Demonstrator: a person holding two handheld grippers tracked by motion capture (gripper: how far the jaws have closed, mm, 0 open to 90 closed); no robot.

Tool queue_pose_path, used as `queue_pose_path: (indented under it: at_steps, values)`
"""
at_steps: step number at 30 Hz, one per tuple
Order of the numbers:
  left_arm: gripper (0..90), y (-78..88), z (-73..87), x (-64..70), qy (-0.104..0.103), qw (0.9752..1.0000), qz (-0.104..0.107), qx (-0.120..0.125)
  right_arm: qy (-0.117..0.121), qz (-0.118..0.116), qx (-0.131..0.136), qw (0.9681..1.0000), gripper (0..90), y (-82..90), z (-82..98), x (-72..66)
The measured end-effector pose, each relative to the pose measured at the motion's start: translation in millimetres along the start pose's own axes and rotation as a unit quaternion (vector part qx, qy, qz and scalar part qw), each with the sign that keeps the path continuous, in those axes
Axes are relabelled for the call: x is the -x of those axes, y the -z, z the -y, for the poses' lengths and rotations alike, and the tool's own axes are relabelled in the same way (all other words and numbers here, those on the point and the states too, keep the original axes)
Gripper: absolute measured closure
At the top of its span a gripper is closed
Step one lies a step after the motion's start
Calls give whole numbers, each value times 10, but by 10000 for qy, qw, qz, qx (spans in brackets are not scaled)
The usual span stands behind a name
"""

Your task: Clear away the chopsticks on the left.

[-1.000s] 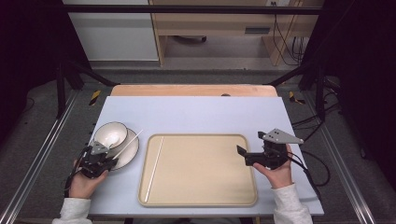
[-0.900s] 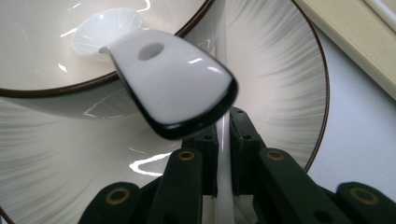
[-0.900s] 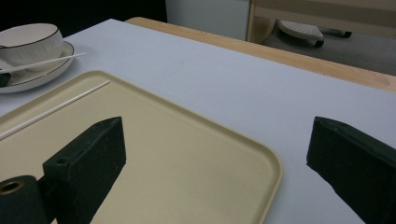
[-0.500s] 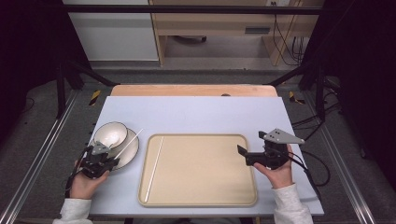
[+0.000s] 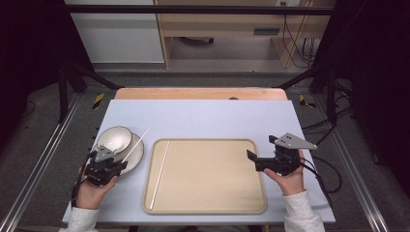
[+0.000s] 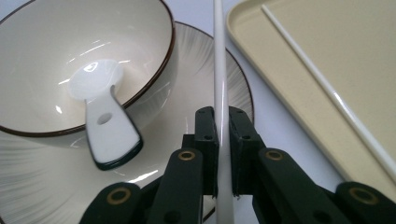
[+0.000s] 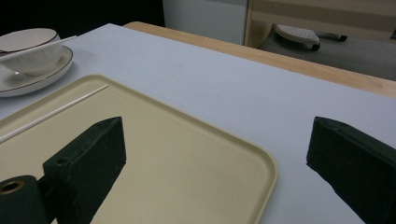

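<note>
A white chopstick [image 6: 219, 79] runs upright between the jaws of my left gripper [image 6: 223, 116], which is shut on it. In the high view my left gripper [image 5: 116, 163] sits over the near edge of a cream plate [image 5: 136, 155], and the chopstick [image 5: 137, 142] slants up to the right. A cream bowl [image 5: 115, 138] stands on the plate with a white spoon [image 6: 102, 121] inside it. A second white chopstick [image 5: 159, 175] lies along the left side of the beige tray [image 5: 212, 179]. My right gripper [image 5: 252, 160] is open over the tray's right edge, holding nothing.
The tray [image 7: 187, 149] lies on a pale blue mat [image 5: 208, 118] with a wooden table edge [image 5: 200, 93] behind it. Metal frame rails [image 5: 43, 159] run along both sides. Bare mat lies behind the tray and to its right.
My left gripper has shifted slightly to the right with the chopstick in it. The right gripper has barely moved.
</note>
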State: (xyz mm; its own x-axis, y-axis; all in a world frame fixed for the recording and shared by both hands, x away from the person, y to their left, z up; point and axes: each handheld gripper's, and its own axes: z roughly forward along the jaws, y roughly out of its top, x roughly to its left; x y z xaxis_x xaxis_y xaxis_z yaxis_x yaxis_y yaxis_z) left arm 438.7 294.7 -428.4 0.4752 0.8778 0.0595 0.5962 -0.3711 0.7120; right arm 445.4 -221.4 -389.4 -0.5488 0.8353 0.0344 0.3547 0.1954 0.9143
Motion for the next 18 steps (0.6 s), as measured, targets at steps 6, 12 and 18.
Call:
queue_pose_path:
  at_steps: [6, 12, 18]
  values:
    - [835, 4, -39, 164, 22, 9999, 14, 105, -8, 11, 5, 10000, 50, 6, -2, 0]
    - [834, 26, -70, 306, 62, 9997, 11, 242, -4, 24, 21, 10000, 50, 13, -4, 2]
    - [834, 42, -89, 438, 253, 9988, -51, 418, -11, 28, 23, 10000, 50, 14, -4, 2]
